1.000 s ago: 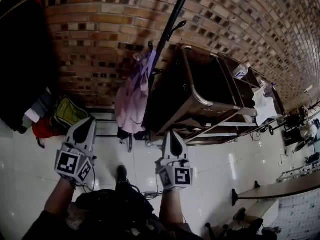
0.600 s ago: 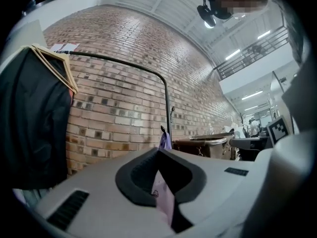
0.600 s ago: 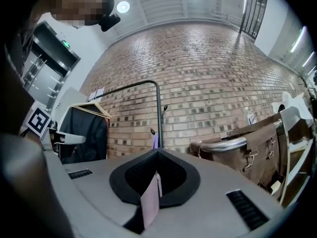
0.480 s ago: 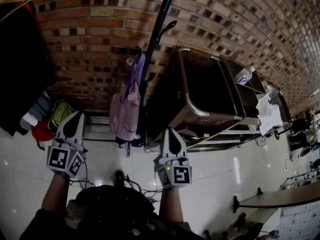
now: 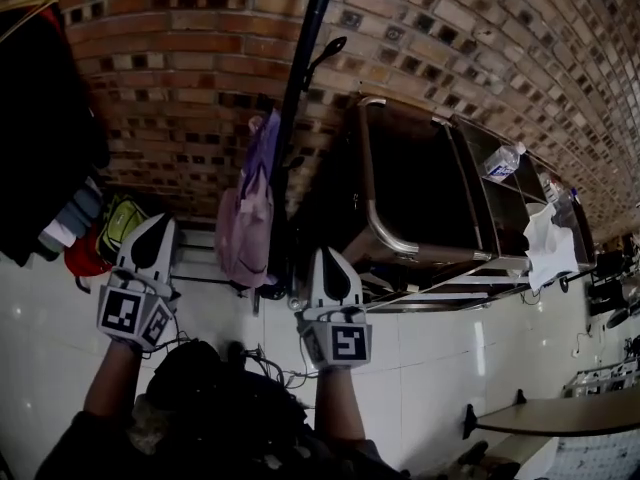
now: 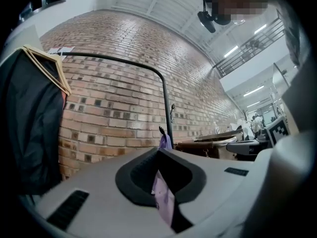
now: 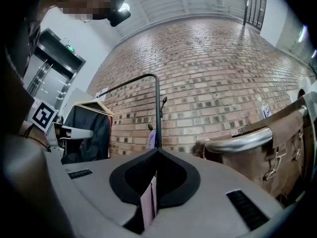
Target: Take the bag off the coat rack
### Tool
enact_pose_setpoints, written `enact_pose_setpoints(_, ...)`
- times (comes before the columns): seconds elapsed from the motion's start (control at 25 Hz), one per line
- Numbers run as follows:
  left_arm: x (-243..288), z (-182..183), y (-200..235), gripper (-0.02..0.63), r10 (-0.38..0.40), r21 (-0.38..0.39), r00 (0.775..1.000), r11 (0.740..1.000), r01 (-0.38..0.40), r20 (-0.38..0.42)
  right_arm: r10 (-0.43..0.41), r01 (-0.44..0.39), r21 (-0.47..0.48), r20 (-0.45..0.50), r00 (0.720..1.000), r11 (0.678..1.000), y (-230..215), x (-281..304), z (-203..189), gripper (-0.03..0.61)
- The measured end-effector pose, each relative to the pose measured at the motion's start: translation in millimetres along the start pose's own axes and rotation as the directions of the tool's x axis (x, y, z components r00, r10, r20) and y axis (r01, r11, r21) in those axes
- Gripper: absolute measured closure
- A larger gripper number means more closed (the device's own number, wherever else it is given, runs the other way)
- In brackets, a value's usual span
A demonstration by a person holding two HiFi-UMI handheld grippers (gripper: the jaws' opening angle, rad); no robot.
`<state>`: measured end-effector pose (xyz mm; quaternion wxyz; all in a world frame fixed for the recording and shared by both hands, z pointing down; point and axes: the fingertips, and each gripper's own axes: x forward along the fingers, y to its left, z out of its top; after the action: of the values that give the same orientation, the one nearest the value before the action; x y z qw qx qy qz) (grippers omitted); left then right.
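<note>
Closer now to the limp lilac bag (image 5: 246, 226): left hand-held gripper (image 5: 158, 228), right hand-held gripper (image 5: 323, 259), both clenched, empty.

The scene is being viewed steeply downward from a head camera, with the left hand-held gripper (image 5: 158, 230) and right hand-held gripper (image 5: 322, 260) being shown low in the frame. Each gripper view is being taken from close behind its own jaws, facing roughly level toward the brick wall (image 5: 180, 58). The coat rack (image 5: 300, 68) and the bag (image 5: 248, 218), both well ahead, are being shared by all three views.
</note>
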<state>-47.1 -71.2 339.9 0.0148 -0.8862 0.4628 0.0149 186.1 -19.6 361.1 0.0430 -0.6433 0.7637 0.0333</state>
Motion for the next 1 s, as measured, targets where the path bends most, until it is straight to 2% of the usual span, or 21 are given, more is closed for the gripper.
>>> enact_pose_setpoints(0.08, 4, -3, 3, 0.595, 0.006, 0.000, 1.000, 1.000, -0.006, -0.018, 0.007, -0.007, -0.002, -0.016, 1.000, 1.000, 2, 10, -7, 0.554)
enact_pose_setpoints(0.24, 17, -4, 5, 0.595, 0.002, 0.013, 1.000, 1.000, -0.002, 0.011, 0.004, -0.003, 0.020, -0.050, 0.999, 1.000, 4, 32, -21, 0.554)
enact_pose_setpoints(0.4, 39, -12, 11, 0.595, -0.024, -0.002, 1.000, 1.000, 0.024, 0.006, 0.007, -0.005, 0.021, -0.080, 0.997, 1.000, 4, 58, -33, 0.554)
enact_pose_setpoints(0.6, 71, -32, 25, 0.595, -0.056, -0.029, 0.998, 0.998, 0.056, -0.021, -0.001, 0.003, 0.014, -0.147, 0.989, 1.000, 1, 95, -63, 0.512)
enact_pose_setpoints(0.84, 108, -49, 43, 0.595, -0.086, -0.061, 0.995, 0.995, 0.084, -0.042, -0.081, 0.080, -0.015, -0.228, 0.970, 0.997, -19, 138, -107, 0.465)
enact_pose_setpoints(0.92, 119, -55, 50, 0.595, -0.095, -0.069, 0.994, 0.993, 0.092, -0.050, -0.068, 0.067, -0.013, -0.263, 0.962, 0.998, -21, 153, -123, 0.456)
enact_pose_setpoints(1.0, 130, -61, 56, 0.595, -0.105, -0.075, 0.992, 0.992, 0.100, -0.069, -0.039, 0.037, -0.011, -0.298, 0.954, 0.999, -19, 166, -139, 0.419)
